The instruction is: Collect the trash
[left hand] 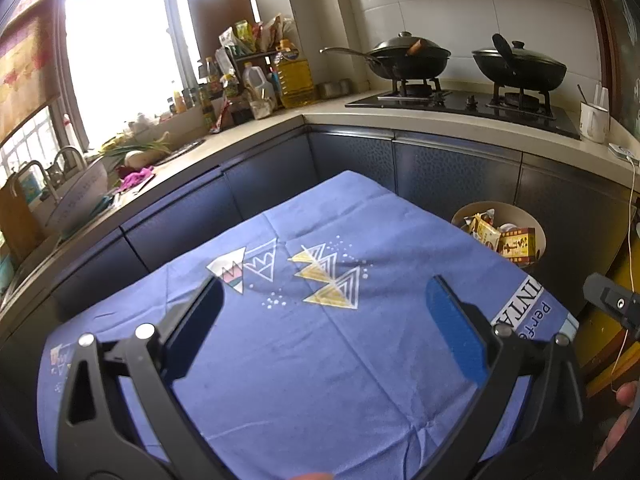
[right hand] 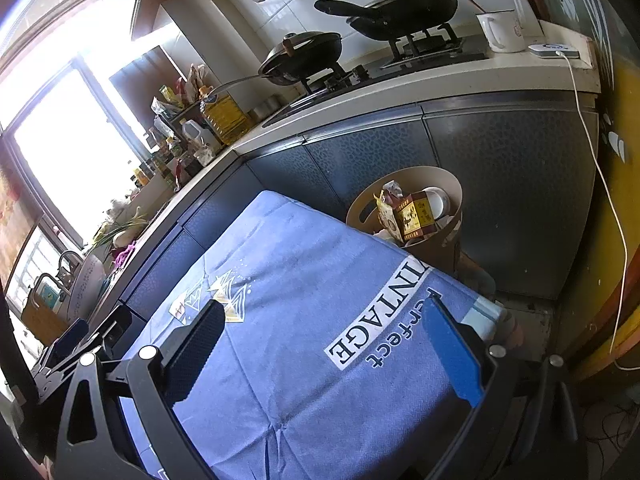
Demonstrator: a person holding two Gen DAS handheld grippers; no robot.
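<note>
A tan round trash bin point(left hand: 538, 226) stands on the floor past the table's far right corner; it also shows in the right wrist view point(right hand: 436, 178). It holds a red and yellow box point(left hand: 518, 246) point(right hand: 416, 214), a yellow snack wrapper point(left hand: 486, 230) and white pieces. The table wears a blue cloth point(left hand: 320, 340) point(right hand: 304, 320) with triangle prints and nothing on it. My left gripper point(left hand: 324, 304) is open and empty above the cloth. My right gripper point(right hand: 324, 324) is open and empty above the cloth's right side.
Dark cabinets point(left hand: 452, 172) and a pale counter wrap the far side. Two black woks point(left hand: 408, 58) sit on the stove. Oil bottles point(left hand: 294, 76) crowd the corner. A sink with taps point(left hand: 68, 160) is at left. A white cable point(right hand: 600, 176) hangs at right.
</note>
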